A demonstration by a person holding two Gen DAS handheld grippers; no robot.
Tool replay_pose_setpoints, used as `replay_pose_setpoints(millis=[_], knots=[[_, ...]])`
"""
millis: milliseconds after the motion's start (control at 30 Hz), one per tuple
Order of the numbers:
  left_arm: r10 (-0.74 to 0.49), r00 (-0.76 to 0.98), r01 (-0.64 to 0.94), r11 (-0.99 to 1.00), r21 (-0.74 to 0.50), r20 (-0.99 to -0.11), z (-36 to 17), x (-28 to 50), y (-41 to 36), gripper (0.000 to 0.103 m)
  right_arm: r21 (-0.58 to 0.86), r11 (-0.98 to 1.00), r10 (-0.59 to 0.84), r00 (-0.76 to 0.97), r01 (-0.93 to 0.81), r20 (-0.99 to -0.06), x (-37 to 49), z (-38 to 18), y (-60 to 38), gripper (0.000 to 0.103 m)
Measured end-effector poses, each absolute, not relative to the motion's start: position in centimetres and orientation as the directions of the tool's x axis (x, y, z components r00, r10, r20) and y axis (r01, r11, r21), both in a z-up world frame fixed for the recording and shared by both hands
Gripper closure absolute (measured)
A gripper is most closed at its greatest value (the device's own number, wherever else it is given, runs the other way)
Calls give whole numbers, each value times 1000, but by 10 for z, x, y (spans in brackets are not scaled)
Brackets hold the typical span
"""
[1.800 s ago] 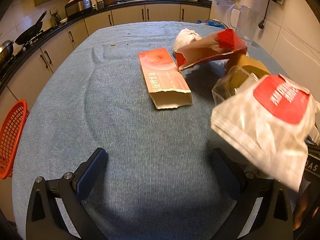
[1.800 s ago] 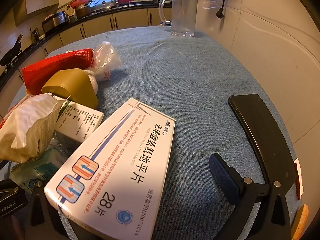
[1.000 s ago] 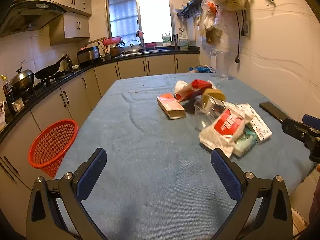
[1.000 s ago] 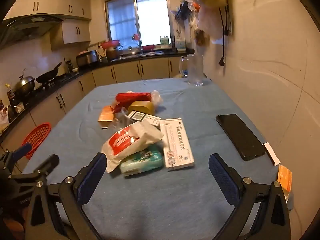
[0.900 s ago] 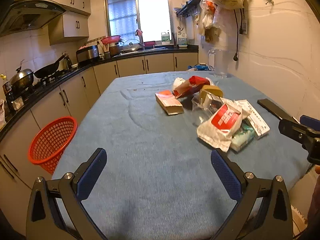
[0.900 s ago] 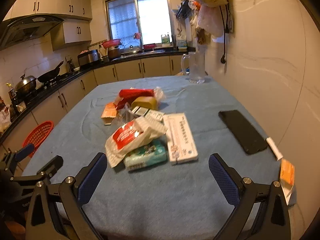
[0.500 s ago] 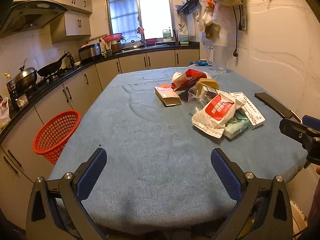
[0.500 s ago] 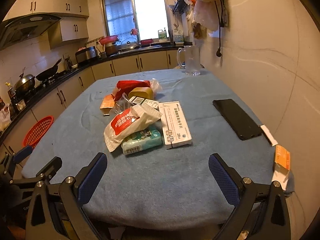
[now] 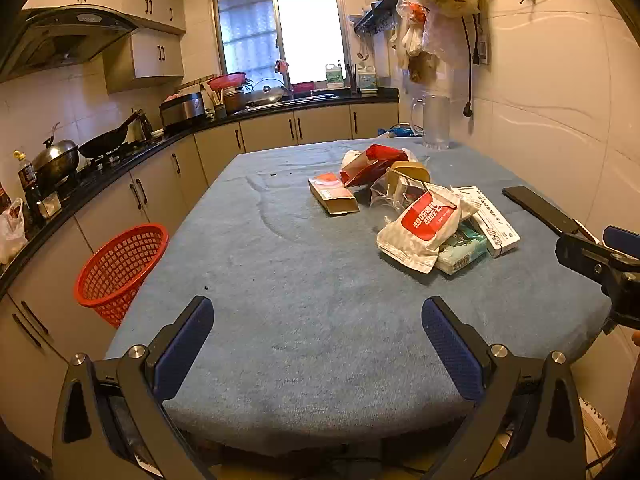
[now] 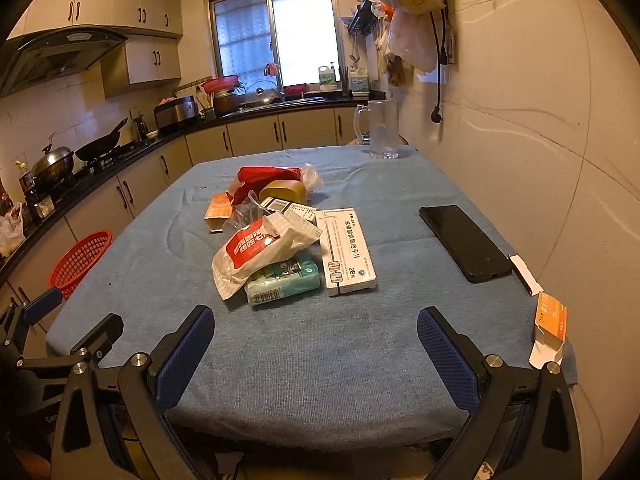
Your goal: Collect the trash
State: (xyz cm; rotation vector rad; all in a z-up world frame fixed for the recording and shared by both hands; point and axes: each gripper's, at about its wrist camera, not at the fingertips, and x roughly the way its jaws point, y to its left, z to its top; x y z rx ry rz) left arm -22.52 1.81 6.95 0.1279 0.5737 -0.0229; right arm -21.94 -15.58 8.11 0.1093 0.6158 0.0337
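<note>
You held the left gripper (image 9: 318, 344) above the near edge of the table (image 9: 304, 288), its blue-padded fingers (image 9: 182, 346) spread wide with nothing between them. Your right gripper (image 10: 316, 354) sat the same way at the near edge, jaws wide apart and empty; from the left wrist view its dark frame showed at the right border.

The trash lay in a loose pile on the blue tablecloth, right of centre and well ahead of both grippers. Nearest you was a white bag with a red label (image 10: 260, 250), resting partly on a teal tissue packet (image 10: 286, 280). Just beside those, on the right, lay a white medicine box (image 10: 348, 250) marked 28. Behind them sat a crumpled clear plastic wrapper (image 9: 386, 196), a yellow-brown lid-like piece (image 10: 282, 192), a red carton (image 10: 266, 174) and an orange flat box (image 9: 332, 194) lying towards the left of the pile.

A black phone (image 10: 464, 242) lay flat well apart from the pile, near the wall side of the table, and a small orange-and-white box (image 10: 550, 328) hung at the near right corner. A clear glass mug (image 10: 382, 130) stood upright at the far end. A red mesh basket (image 9: 120, 266) stood off the table's left side, in front of the cabinets.
</note>
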Motion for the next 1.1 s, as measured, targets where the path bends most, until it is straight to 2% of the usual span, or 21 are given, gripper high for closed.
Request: replay_pose_setpoints(millis=[1100], knots=[[9,823,77,989,127,-568,59,-228,17,0,142,990,91,787,-5,-610,-212,73,-160,0]])
